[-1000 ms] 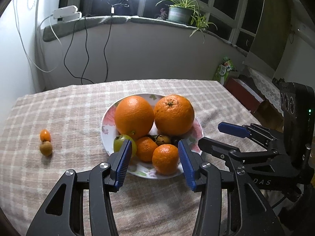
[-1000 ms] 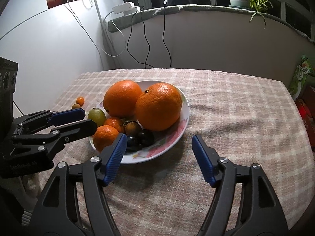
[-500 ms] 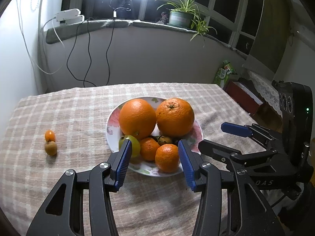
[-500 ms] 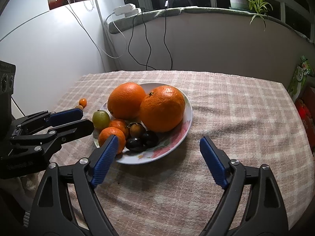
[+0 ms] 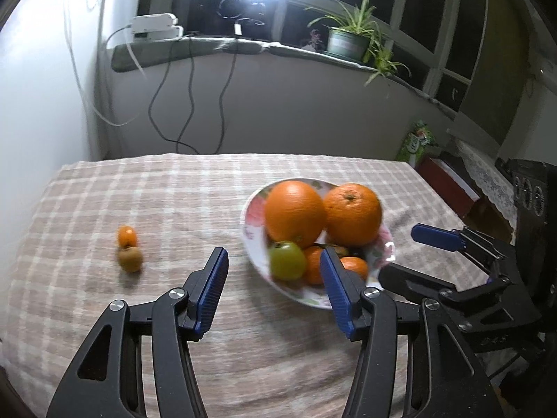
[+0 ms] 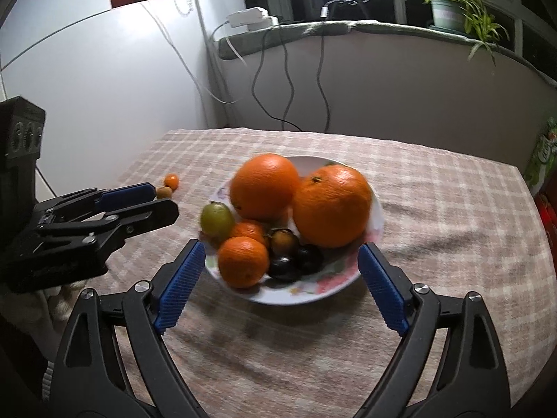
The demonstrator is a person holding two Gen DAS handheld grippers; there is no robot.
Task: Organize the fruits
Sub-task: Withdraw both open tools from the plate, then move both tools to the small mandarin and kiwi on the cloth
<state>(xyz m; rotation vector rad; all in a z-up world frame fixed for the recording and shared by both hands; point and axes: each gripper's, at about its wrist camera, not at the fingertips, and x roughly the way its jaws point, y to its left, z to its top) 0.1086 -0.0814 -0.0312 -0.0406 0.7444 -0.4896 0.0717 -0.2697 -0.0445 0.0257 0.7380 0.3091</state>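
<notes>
Orange citrus is crowding the floral plate [image 6: 348,280] on the desk [image 6: 435,209], so the opening, empty right tongs [image 6: 280,287] and left tongs [image 5: 273,294] are risking knocking the green fruit [image 6: 216,220] off.

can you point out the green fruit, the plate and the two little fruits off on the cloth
green fruit [image 6: 216,220], right wrist view, its middle
plate [image 6: 348,273], right wrist view, bare near rim
two little fruits [image 5: 130,258], left wrist view, on the brown one
</notes>
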